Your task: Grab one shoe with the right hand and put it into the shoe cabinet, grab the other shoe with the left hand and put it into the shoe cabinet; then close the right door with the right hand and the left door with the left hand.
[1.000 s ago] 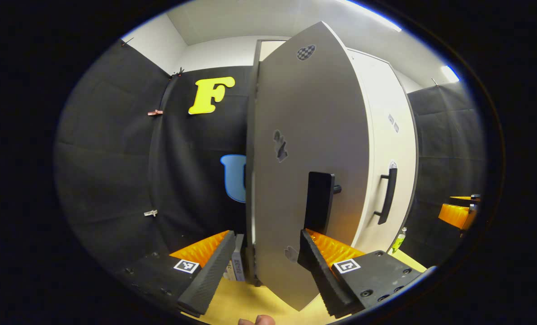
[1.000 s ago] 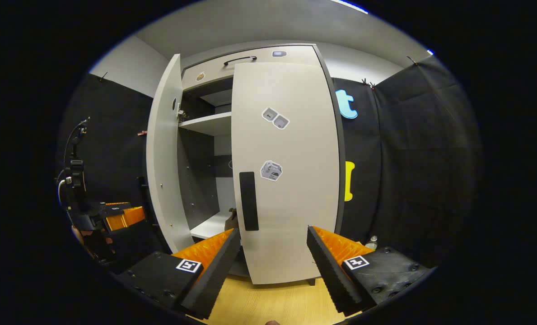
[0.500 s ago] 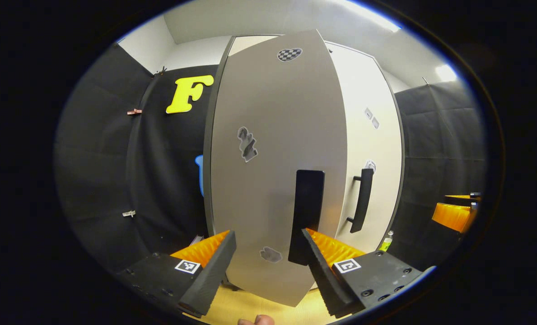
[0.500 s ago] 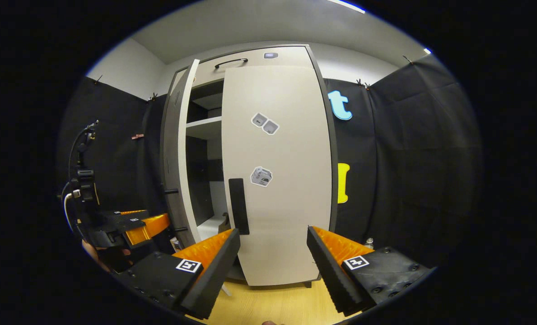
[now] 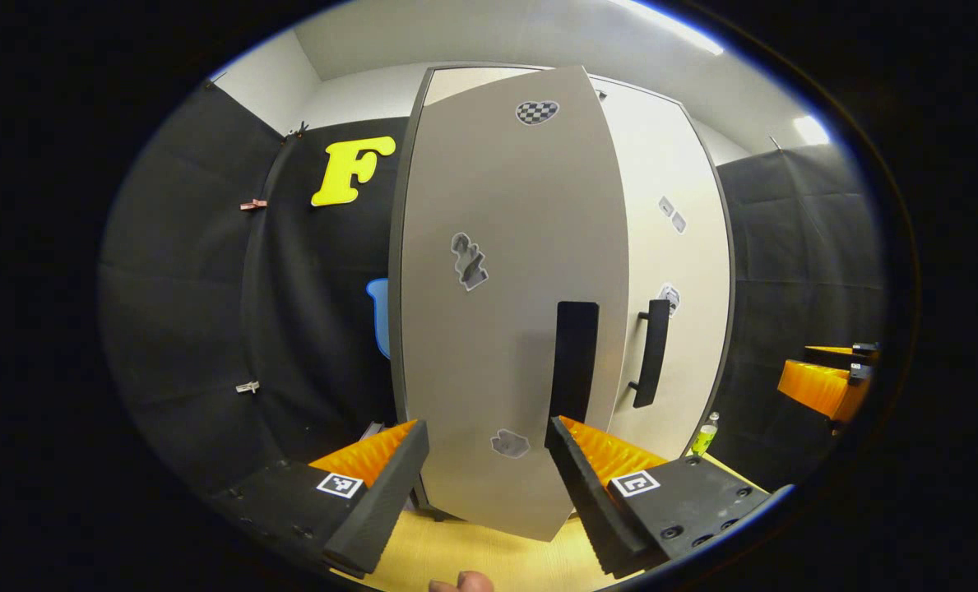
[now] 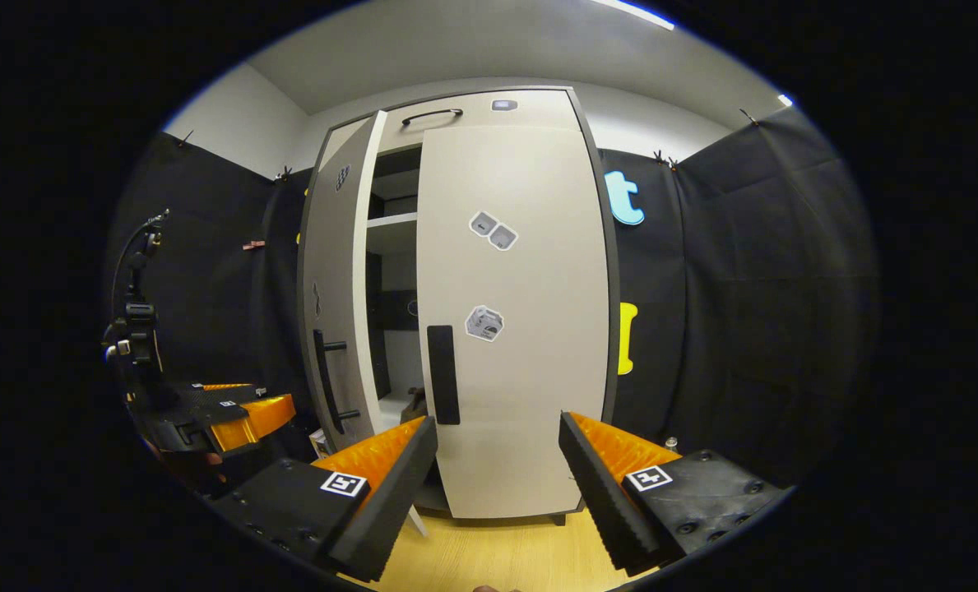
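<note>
The tall pale shoe cabinet [image 6: 489,107] stands ahead on a wooden floor. Its right door [image 6: 530,362] lies flush with the frame, black handle [image 6: 443,374] on it. The left door [image 6: 332,271] is ajar, leaving a narrow gap with a shelf [image 6: 391,220] and a dark bit of a shoe [image 6: 413,403] low inside. My right gripper [image 6: 497,485] is open, back from the right door. The left gripper [image 6: 217,411] is held in front of the left door. In the left gripper view, that gripper [image 5: 484,485] is open, the left door [image 5: 505,329] and its handle [image 5: 575,362] close before its fingers.
Black cloth walls close in on both sides of the cabinet. A small green bottle [image 5: 705,434] stands on the floor [image 6: 497,551] by the cabinet's right foot. The right gripper [image 5: 822,386] shows at the far right of the left gripper view.
The left door has swung from wide open to nearly shut, and the gap into the cabinet has narrowed. The left gripper moved along with it. The right gripper barely moved.
</note>
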Tool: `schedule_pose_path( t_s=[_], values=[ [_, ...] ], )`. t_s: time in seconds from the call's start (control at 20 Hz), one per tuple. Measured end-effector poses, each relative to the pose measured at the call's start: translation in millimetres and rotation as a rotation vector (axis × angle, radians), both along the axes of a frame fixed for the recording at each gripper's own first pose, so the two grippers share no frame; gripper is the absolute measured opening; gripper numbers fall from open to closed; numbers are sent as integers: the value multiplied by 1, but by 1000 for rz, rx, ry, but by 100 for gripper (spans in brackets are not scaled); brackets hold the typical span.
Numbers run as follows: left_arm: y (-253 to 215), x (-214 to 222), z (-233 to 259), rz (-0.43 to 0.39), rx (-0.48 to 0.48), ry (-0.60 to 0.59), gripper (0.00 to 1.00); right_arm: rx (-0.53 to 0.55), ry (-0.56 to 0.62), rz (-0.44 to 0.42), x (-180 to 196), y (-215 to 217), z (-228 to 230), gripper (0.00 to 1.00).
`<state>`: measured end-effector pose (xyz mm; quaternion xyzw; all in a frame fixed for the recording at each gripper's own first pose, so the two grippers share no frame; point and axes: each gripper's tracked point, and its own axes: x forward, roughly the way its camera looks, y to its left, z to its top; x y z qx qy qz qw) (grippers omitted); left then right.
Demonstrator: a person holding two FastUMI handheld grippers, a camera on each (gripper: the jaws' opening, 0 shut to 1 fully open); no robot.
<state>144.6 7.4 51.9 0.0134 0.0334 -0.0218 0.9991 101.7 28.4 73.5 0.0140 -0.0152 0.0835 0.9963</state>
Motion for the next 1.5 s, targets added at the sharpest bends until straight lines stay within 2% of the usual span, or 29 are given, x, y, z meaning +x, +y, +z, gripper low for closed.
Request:
schedule_pose_path(
  t_s=[0.4, 0.75, 1.5],
  values=[
    [-2, -38, 0, -16, 22, 1, 94, -19, -25, -19, -25, 10, 4, 98],
    [10, -67, 5, 9, 37, -10, 94, -40, -19, -41, -35, 11, -2, 98],
    [10, -87, 14, -9, 30, -39, 94, -57, 19, -61, -39, 10, -4, 98]
  ],
)
